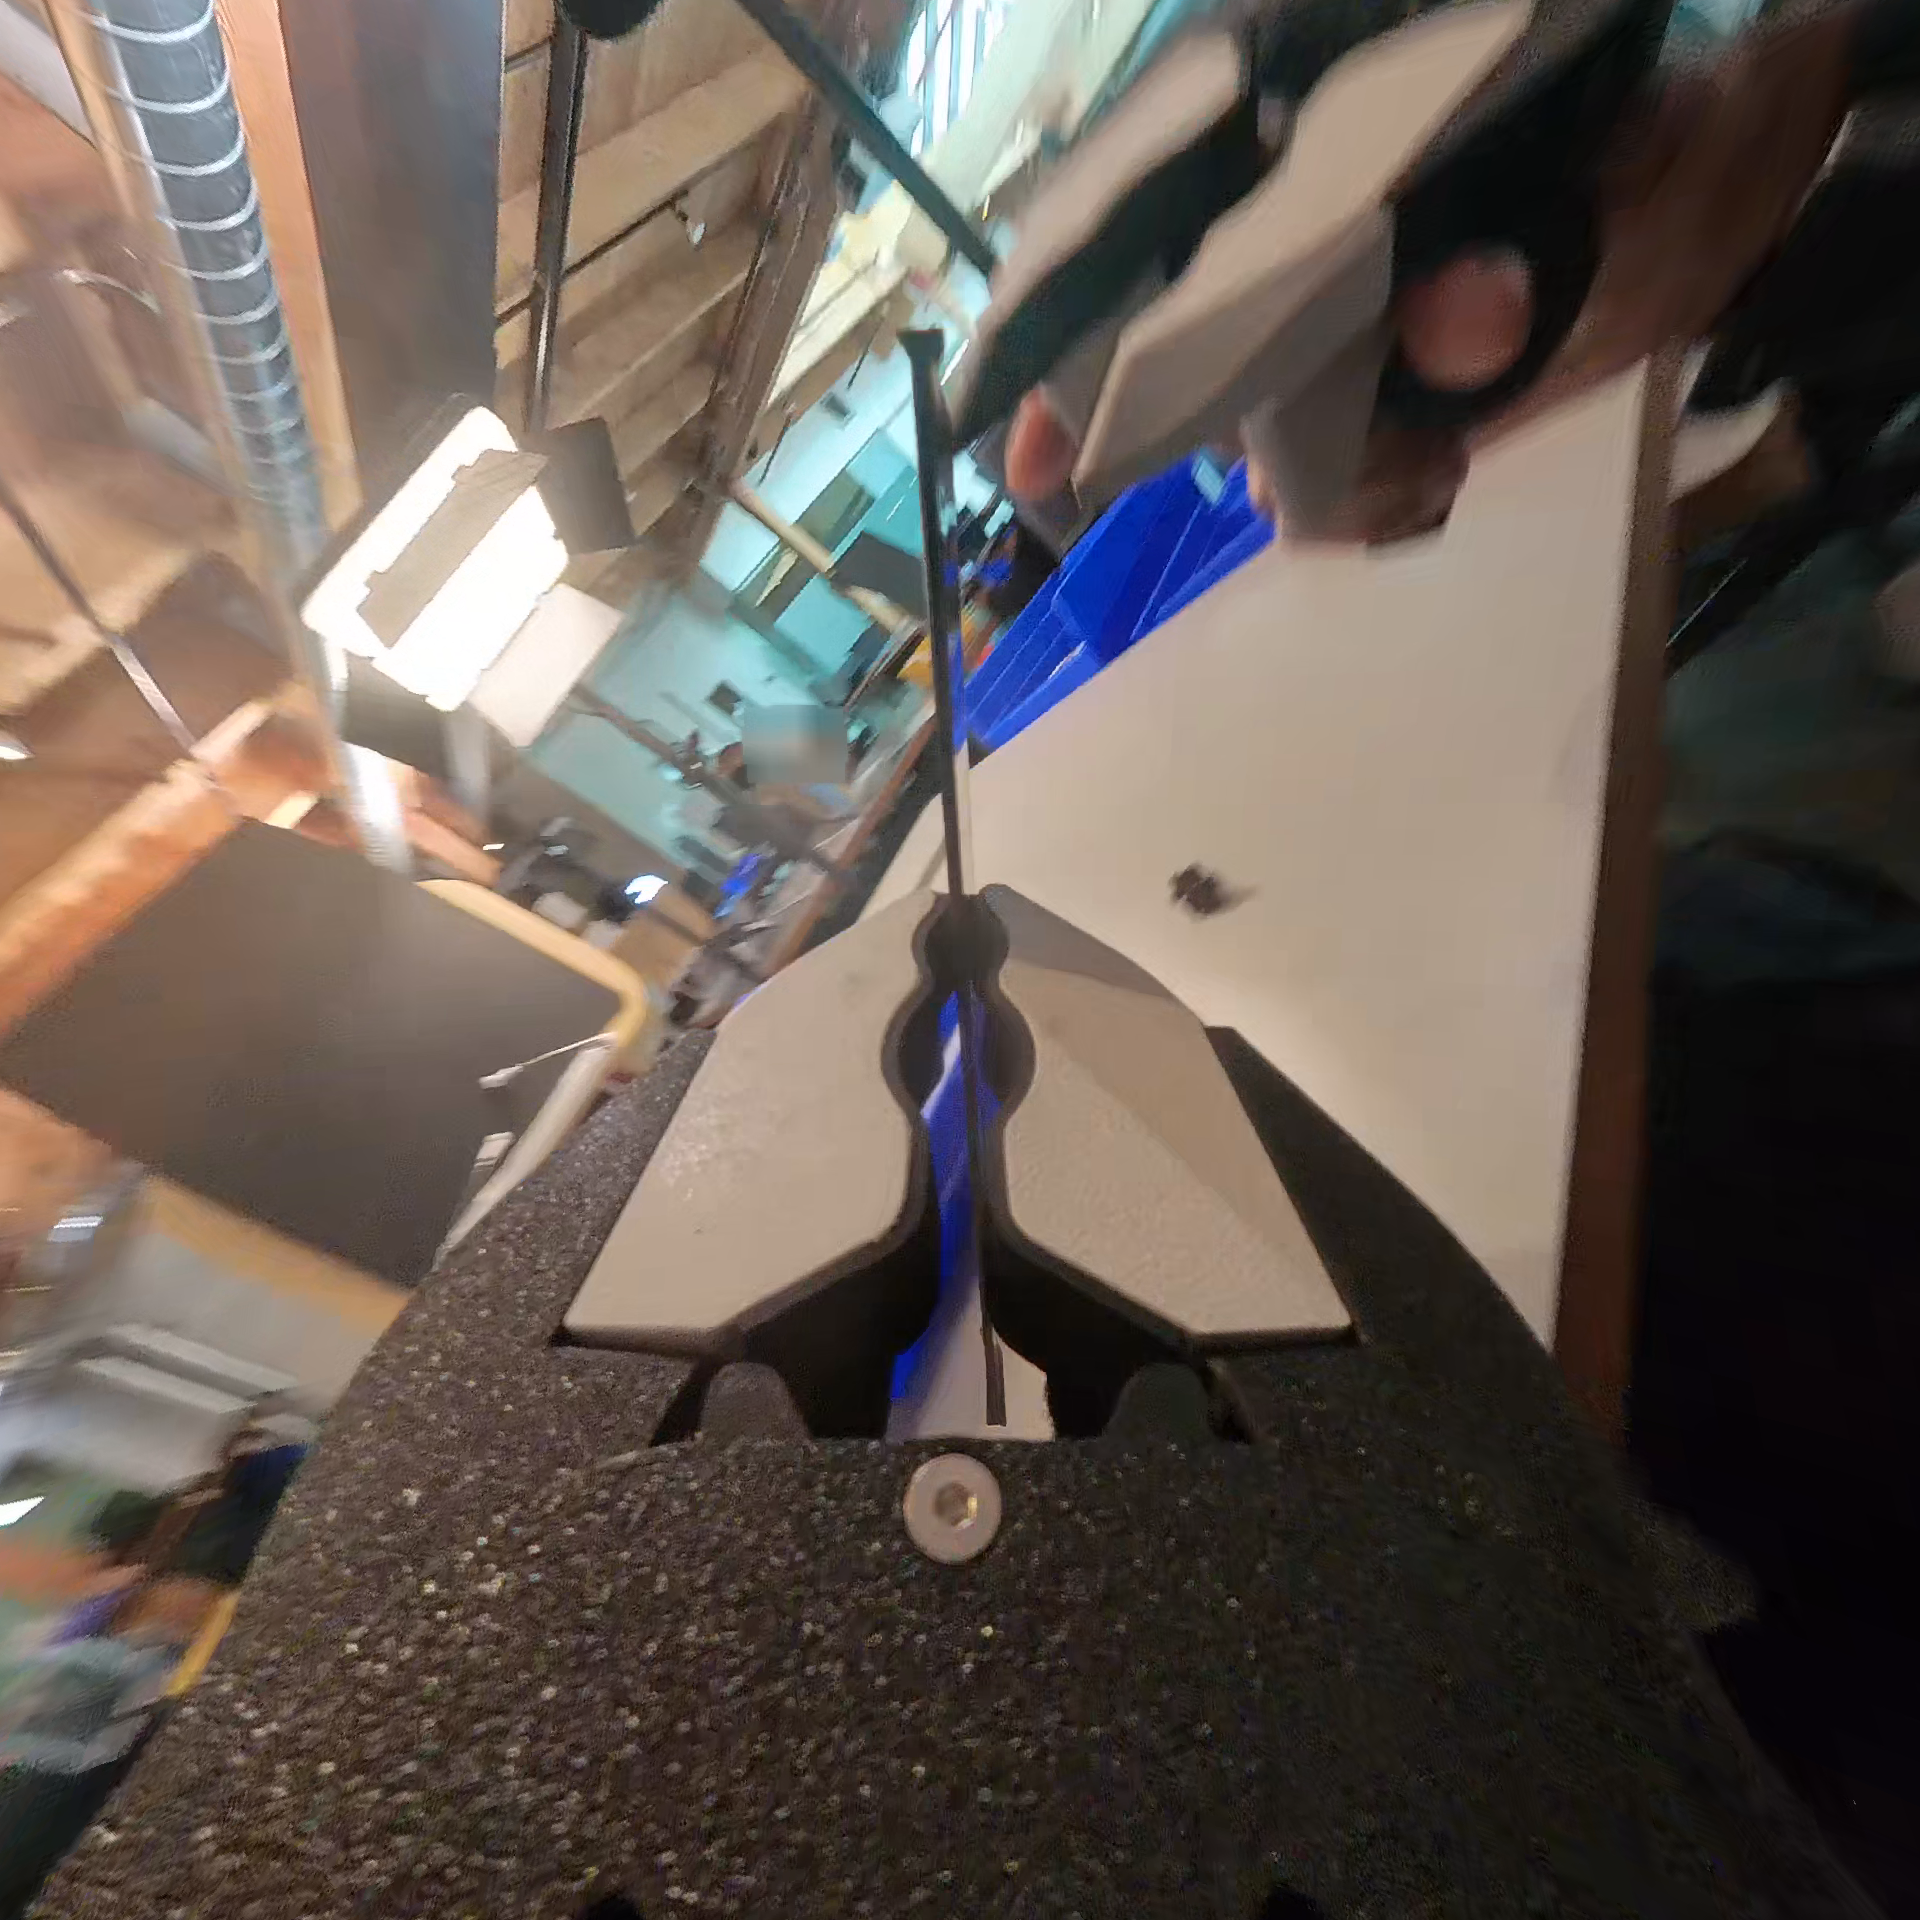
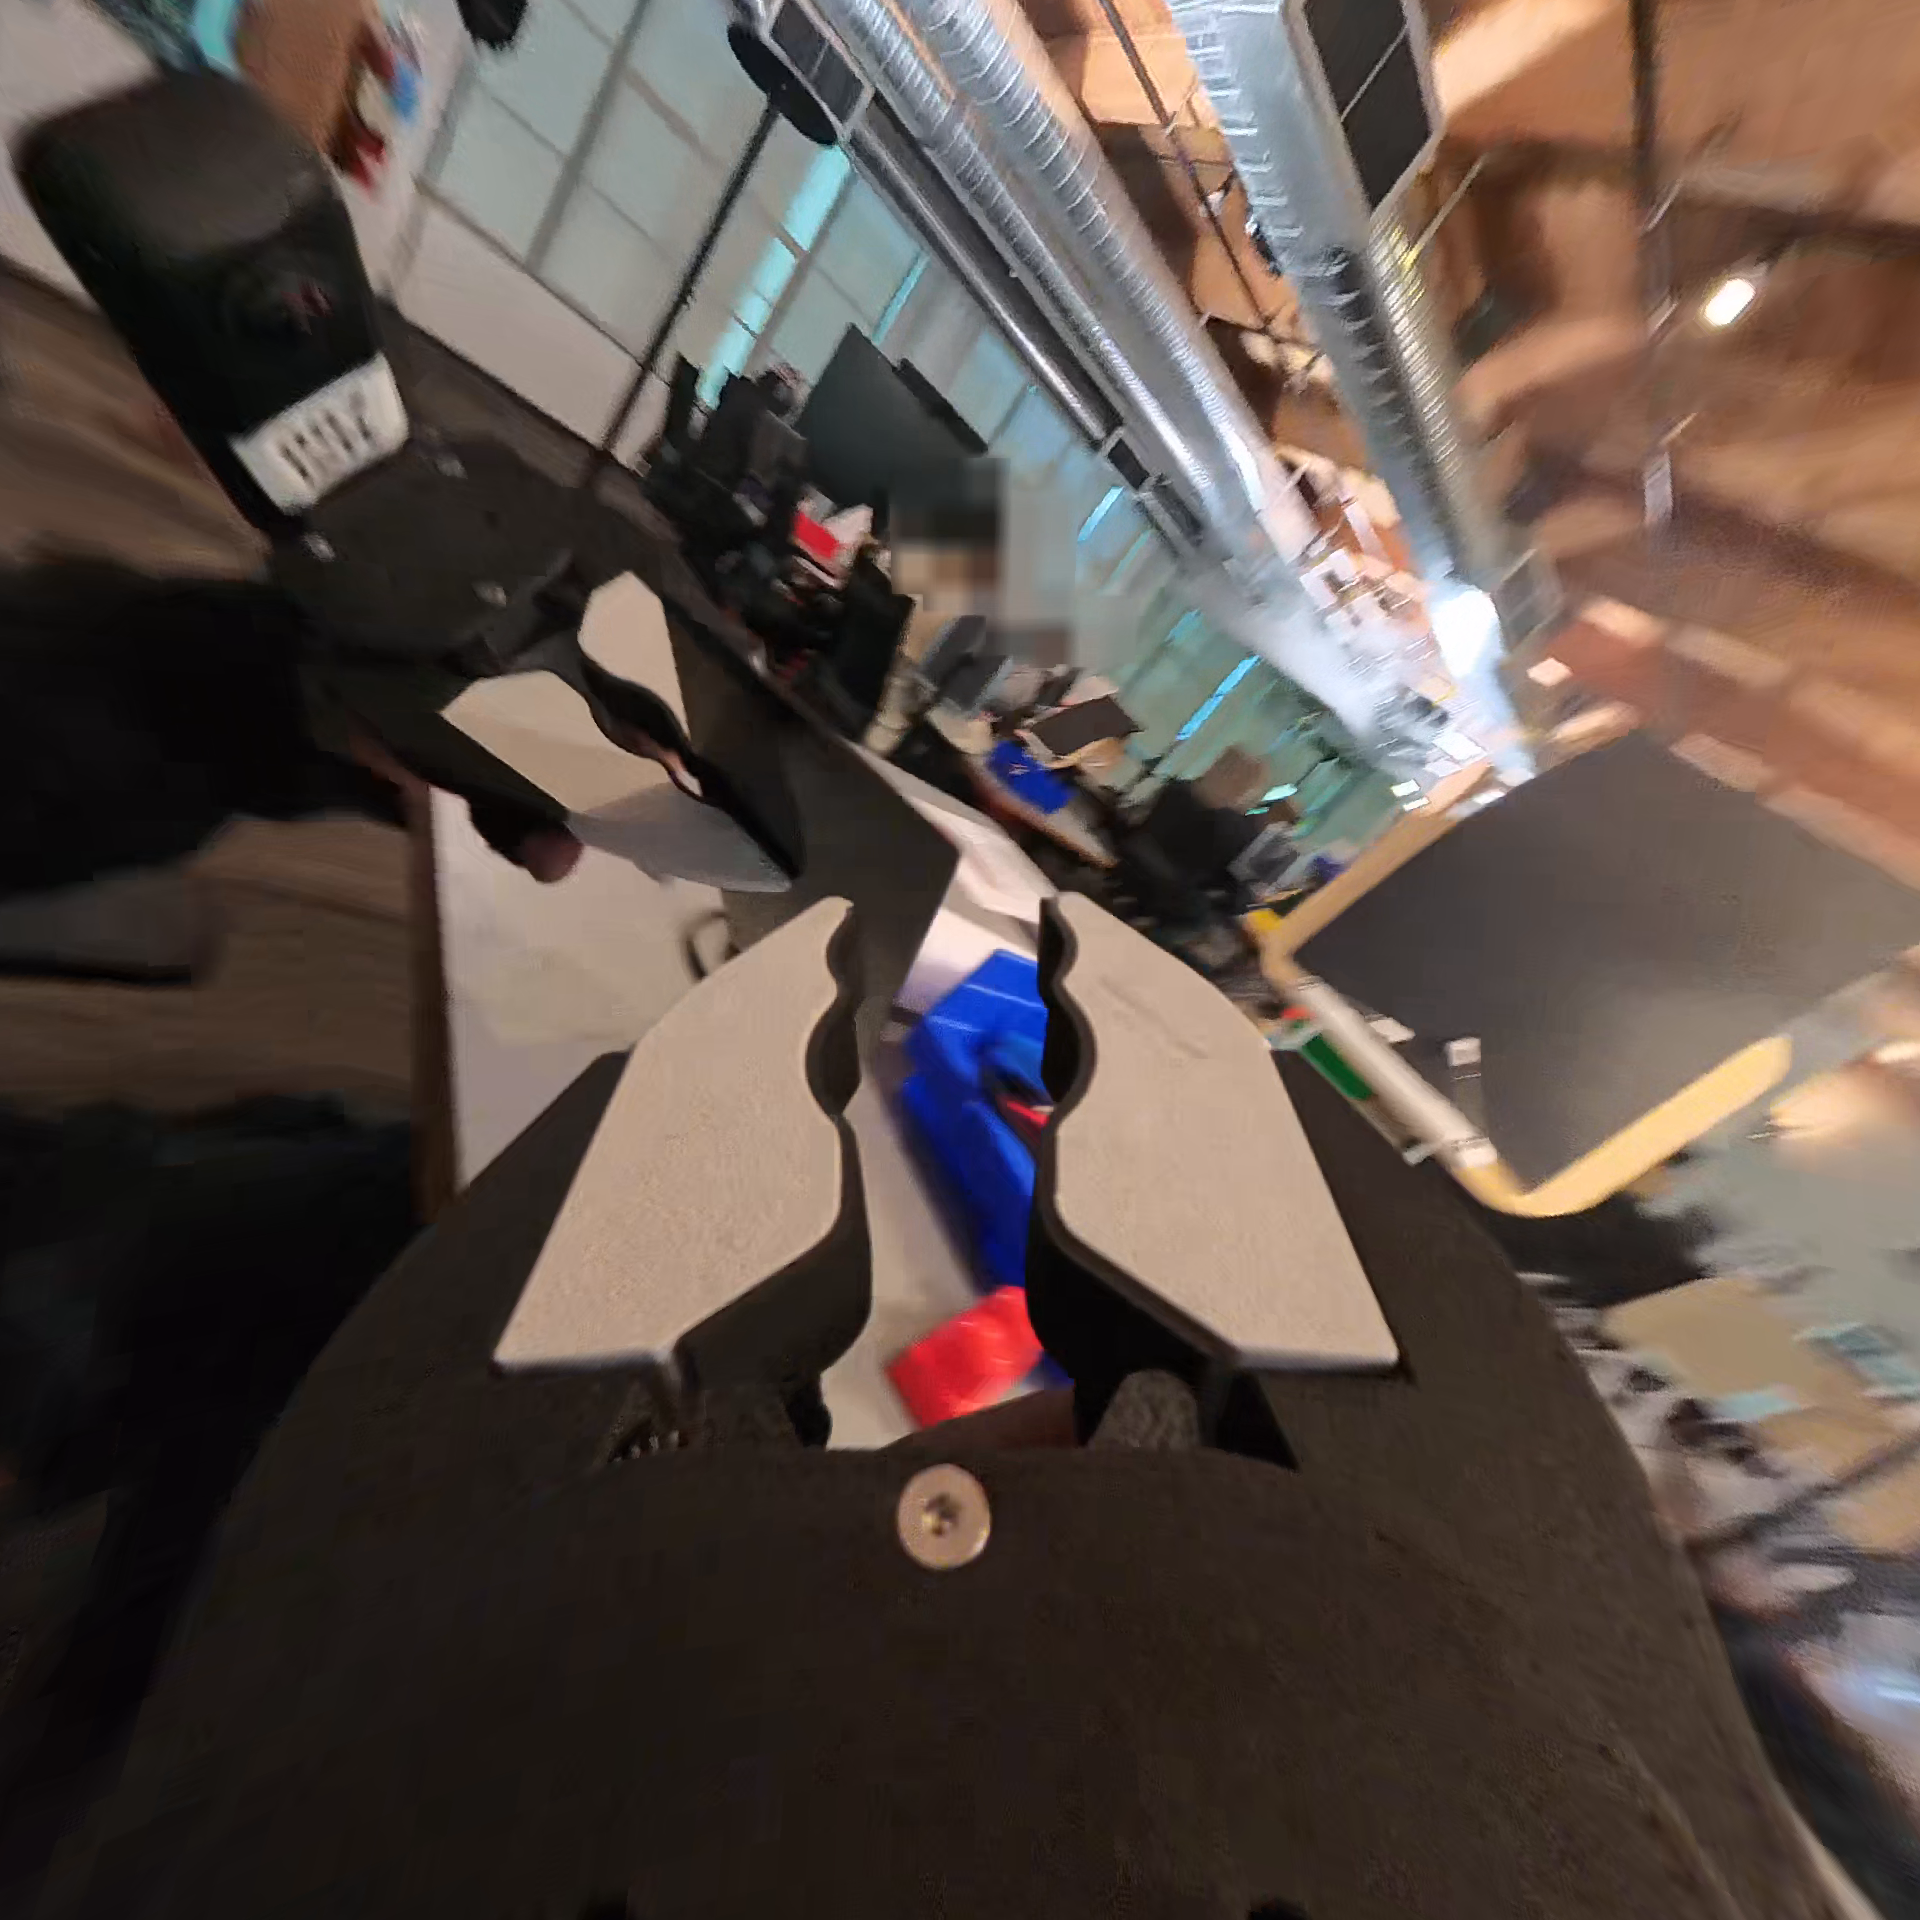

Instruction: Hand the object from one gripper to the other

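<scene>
Left gripper [image 1: 961,925], lower centre of the left wrist view, is clamped on a thin black cable tie [image 1: 943,623] projecting up-frame. Right gripper [image 2: 945,914], parted and empty, is seen at upper right [image 1: 1091,343], beside the tie's head.

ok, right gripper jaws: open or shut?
Open. In the right wrist view the right gripper shows a clear gap between its fingertips, nothing in it; the cable tie sits in the left gripper.
</scene>
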Action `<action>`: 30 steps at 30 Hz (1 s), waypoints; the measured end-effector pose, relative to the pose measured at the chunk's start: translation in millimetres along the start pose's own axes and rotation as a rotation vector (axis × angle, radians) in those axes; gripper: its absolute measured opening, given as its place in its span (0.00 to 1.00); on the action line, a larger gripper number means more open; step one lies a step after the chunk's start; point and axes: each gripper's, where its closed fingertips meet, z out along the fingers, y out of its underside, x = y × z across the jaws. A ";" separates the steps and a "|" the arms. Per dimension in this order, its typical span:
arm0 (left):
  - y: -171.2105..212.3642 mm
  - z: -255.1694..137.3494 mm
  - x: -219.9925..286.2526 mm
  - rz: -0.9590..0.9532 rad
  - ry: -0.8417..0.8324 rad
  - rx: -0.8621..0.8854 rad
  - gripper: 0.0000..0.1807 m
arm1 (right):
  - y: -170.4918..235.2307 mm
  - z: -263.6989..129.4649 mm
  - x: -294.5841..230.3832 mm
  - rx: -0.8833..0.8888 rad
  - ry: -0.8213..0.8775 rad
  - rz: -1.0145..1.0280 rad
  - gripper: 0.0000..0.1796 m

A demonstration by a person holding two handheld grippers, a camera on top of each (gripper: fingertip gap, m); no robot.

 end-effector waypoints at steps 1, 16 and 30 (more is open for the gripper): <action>4.9 -0.2 -0.7 0.089 -0.023 -0.045 0.01 | -0.5 -0.9 -1.2 -0.022 0.029 -0.102 0.19; -4.9 3.5 3.3 0.360 -0.101 -0.109 0.10 | 38.8 26.3 -28.7 -0.256 0.087 -0.656 0.00; -29.5 -31.6 -75.1 -1.185 -0.027 0.755 0.25 | -31.8 -14.5 23.2 0.572 0.007 0.590 0.00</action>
